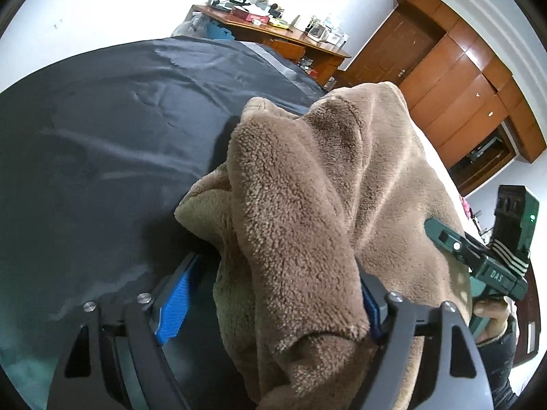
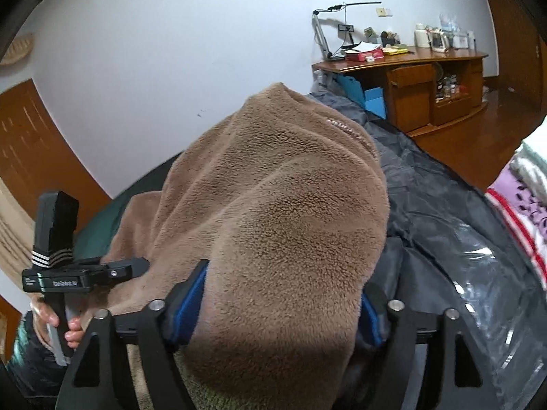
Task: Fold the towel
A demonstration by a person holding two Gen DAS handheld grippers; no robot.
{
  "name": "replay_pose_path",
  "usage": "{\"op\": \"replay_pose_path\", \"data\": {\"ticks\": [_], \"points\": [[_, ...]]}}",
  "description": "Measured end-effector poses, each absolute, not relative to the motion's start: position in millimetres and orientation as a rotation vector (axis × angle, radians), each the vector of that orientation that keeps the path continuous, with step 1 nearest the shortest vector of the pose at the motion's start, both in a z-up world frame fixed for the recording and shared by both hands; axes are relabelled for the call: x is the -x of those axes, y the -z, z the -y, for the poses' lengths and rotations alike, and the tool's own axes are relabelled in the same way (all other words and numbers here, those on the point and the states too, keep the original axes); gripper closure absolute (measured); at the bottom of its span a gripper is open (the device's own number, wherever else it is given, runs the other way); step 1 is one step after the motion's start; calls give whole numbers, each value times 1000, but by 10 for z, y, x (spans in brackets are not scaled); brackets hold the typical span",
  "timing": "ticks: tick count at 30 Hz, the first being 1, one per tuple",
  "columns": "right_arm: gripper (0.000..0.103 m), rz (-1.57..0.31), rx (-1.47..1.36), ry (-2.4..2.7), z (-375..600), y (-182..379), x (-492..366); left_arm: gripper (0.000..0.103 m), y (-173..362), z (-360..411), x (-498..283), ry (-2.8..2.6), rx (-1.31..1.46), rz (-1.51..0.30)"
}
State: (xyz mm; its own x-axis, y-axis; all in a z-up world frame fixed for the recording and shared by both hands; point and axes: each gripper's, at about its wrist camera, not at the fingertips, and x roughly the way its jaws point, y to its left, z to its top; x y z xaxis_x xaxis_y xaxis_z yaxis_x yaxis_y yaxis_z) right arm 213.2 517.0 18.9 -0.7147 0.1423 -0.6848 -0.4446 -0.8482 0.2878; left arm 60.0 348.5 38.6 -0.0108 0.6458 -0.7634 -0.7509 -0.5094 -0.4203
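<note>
Draping above the dark bed cover (image 1: 102,130), the brown towel (image 1: 301,205) is gripped by left tool (image 1: 270,304) and right tool (image 2: 277,311), both clenched.

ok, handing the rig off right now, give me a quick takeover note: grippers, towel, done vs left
Left gripper: brown towel bunched between its blue pads; the jaws stand wide, so a firm grip cannot be confirmed.
Right gripper: same, towel draped over and between its pads.
Towel: mostly lifted and crumpled between both grippers above the dark bedcover.
Done: towel picked up at two places.
Left: no neat fold visible. I would spread it flat on the bedcover, then fold and square it.
</note>
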Motion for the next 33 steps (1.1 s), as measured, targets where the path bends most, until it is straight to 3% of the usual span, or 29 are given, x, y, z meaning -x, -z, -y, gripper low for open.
{"op": "replay_pose_path", "data": {"ticks": [7,10,19,26,30,33], "points": [[19,-125,877,-2420,-4552,-511,-2143,15,-674,-3200,-872,-1942,1069,-242],[19,11,803,-2417,-4225,-625,-2160,15,-779,-3020,-979,-2007,1001,-269],[19,13,827,-2573,-3503,-512,-1946,5,-737,-2555,-911,-2090,1021,-257],[17,106,933,-2493,-3243,1,-1878,5,-524,-2183,-801,-2149,1089,-239],[16,137,945,-2445,-3184,39,-1839,5,-396,-1988,-708,-2191,1123,-243],[16,59,935,-2427,-3185,-88,-1840,5,-295,-1848,-636,-2215,1155,-236]]}}
